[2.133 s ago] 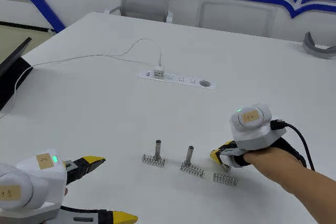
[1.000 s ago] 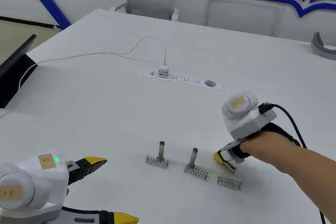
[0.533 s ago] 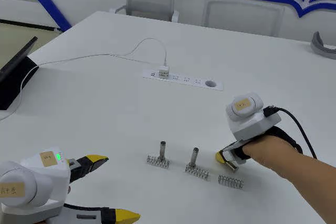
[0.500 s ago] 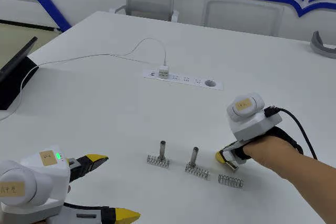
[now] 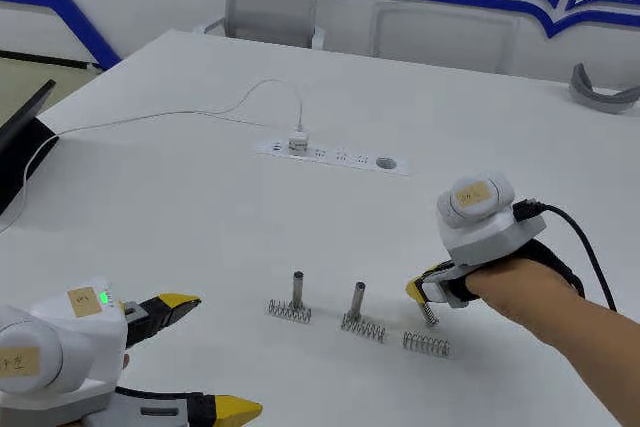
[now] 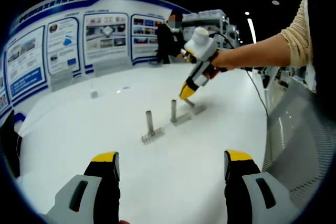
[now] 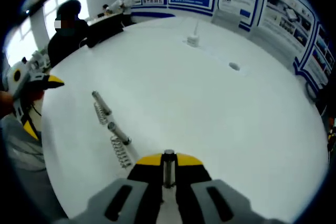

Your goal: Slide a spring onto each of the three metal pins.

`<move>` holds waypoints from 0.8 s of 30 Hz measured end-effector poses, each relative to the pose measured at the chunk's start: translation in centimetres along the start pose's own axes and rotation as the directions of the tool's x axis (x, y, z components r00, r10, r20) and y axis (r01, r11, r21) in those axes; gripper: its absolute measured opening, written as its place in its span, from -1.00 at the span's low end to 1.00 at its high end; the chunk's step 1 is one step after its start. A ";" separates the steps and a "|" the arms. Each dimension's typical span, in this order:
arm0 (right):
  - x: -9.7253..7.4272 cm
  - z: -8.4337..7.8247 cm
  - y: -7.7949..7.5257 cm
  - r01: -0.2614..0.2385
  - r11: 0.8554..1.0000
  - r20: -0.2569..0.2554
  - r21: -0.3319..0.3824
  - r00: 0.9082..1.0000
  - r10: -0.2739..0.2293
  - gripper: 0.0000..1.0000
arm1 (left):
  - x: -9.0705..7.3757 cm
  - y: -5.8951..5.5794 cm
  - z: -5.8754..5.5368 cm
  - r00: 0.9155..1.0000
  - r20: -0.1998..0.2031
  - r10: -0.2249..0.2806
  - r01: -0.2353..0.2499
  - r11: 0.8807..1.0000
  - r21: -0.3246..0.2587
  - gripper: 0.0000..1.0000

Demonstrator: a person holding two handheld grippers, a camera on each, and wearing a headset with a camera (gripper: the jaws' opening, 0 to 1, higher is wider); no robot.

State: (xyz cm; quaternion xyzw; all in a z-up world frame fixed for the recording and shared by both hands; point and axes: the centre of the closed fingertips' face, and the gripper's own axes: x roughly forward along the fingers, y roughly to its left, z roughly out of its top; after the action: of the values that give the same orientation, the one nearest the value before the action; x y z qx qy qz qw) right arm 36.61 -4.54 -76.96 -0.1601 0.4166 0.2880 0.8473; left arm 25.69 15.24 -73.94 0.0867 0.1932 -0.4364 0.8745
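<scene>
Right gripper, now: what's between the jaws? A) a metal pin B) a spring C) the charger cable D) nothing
A: the right gripper view shows the right gripper shut on a short metal pin, clamped between its yellow tips.

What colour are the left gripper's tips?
Yellow on the left gripper, clearest in the left gripper view.
</scene>
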 end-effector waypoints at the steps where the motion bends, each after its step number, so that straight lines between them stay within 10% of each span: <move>1: -0.1 0.0 0.0 0.001 1.000 0.005 0.001 1.000 -0.001 -0.82 | 0.0 0.0 0.0 1.000 0.001 0.000 0.000 1.000 0.000 0.67; 24: -2.0 -0.9 0.4 0.005 0.999 0.070 0.039 0.998 -0.008 -0.82 | -0.1 -0.4 0.9 1.000 0.006 -0.011 0.011 1.000 0.028 0.67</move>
State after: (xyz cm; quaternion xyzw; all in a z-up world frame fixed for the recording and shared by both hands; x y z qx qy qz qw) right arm 34.81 -5.43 -75.92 -0.1345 0.3916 0.2826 0.8653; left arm 25.57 14.77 -73.09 0.0965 0.1847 -0.4443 0.8713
